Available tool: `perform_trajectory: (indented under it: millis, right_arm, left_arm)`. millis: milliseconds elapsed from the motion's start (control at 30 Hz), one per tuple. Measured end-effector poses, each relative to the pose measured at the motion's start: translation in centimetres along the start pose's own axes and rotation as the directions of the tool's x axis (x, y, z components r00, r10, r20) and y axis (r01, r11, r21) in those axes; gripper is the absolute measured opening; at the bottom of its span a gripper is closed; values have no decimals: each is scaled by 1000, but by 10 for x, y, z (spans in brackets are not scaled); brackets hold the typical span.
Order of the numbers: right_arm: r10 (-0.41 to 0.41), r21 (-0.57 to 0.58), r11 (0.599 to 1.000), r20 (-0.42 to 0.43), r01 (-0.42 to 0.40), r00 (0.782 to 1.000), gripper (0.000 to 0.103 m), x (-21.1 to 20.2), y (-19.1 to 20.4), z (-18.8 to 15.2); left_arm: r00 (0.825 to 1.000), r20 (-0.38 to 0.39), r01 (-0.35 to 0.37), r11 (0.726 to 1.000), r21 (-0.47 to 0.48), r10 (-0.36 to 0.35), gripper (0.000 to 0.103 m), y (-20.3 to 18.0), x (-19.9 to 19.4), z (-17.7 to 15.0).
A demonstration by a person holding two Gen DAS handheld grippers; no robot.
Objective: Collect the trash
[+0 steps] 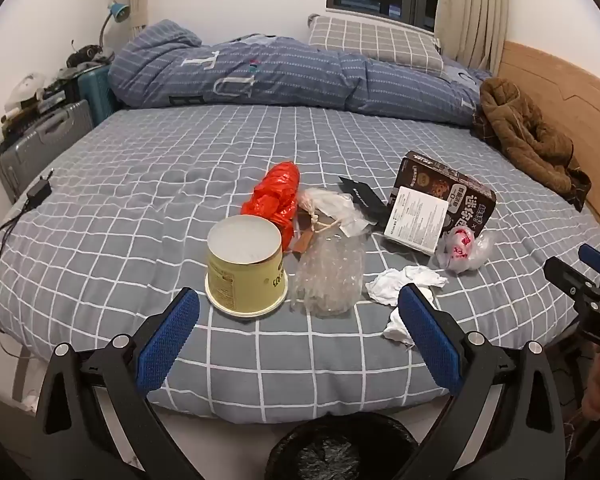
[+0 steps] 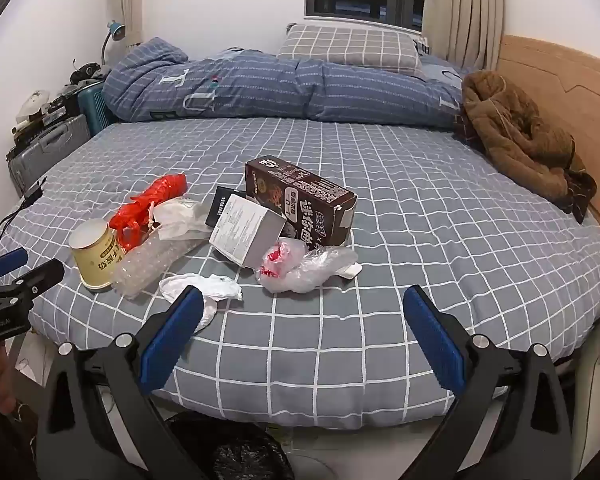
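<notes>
While the trash lay heaped mid-frame on the bed (image 1: pixel 140 184), cup (image 1: pixel 246 268) and tissue (image 1: pixel 404 282) nearest, both the left gripper (image 1: pixel 298 328) and right gripper (image 2: pixel 304 330) hung released and empty, apparently poised over the bin (image 1: pixel 340 452) at bottom centre.

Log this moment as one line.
stage: pre-pick | left gripper: open, empty | right gripper: open, empty | trash on bed: yellow cup, crumpled tissue | bin: below bed edge

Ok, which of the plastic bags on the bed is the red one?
The crumpled red bag, lying just behind the yellow cup; the other plastic pieces are clear or whitish.
</notes>
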State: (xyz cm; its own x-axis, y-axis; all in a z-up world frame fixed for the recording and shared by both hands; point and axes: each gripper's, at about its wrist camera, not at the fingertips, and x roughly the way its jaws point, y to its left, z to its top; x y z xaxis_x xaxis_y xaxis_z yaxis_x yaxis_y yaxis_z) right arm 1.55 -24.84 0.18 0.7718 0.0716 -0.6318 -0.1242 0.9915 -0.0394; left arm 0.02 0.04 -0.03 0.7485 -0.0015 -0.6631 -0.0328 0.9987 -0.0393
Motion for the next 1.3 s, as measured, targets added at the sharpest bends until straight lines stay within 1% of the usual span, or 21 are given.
perform_trajectory:
  millis: [133, 300, 333, 367, 600, 1300]
  right_arm:
    - [2, 3, 1000, 2, -2, 1000, 96, -1, 1, 0]
    - [0, 13, 1000, 3, 0, 1000, 96, 0, 1, 0]
    - [-1, 0, 1000, 7, 1, 1000, 96, -1, 7, 1]
    - [-2, 0, 1000, 7, 2, 1000, 96, 0, 8, 1]
    - [3, 4, 1000, 6, -3, 1000, 96, 0, 3, 0]
    - [2, 5, 1000, 1, -2, 1000, 96, 2, 4, 0]
  left_arm:
    - [1000, 0, -11, 1000, -2, 11, 97, 0, -1, 0]
    - [1000, -3, -8, 1000, -13, 8, 97, 2, -4, 0]
    - [1000, -5, -11, 1000, 5, 11, 97, 0, 2, -5]
    - [1000, -5, -11, 1000, 3, 11, 97, 0, 2, -5]
    - [1000, -8, -8, 1000, -9, 8, 97, 2, 5, -2]
    - [1000, -23, -9, 1000, 8, 9, 97, -3, 9, -6]
